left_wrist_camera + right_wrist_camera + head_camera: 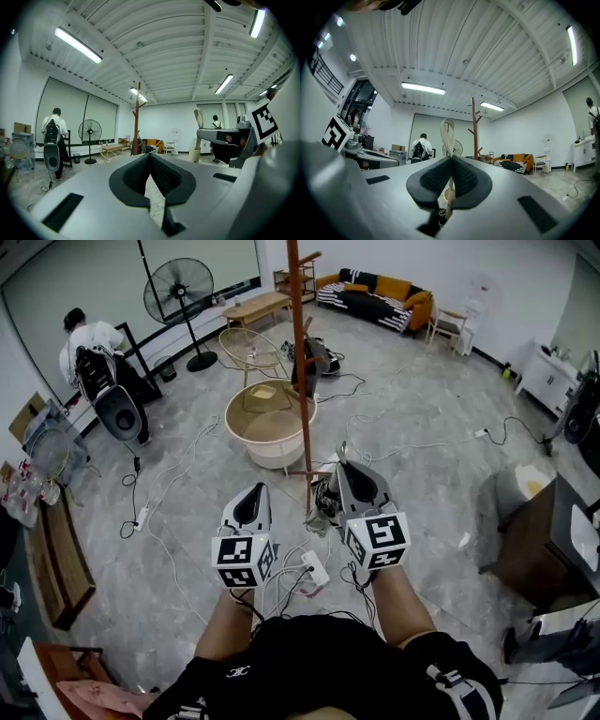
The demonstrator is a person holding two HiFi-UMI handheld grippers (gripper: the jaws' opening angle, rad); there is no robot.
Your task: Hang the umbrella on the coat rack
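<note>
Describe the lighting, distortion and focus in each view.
Head view: evenly lit, sharp, walls bow outward around the coat rack. Left gripper view: fisheye circle with black corners, ceiling strip light blown out, left gripper near and soft. Right gripper view: same black corners, right gripper soft on the pale strap loop, background clearer.

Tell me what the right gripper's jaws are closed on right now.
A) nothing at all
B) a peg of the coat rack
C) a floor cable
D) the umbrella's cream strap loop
D: in the right gripper view, the right gripper has its jaws pressed together on the umbrella's cream strap loop, which stands up above them. The coat rack stands apart in the background.
</note>
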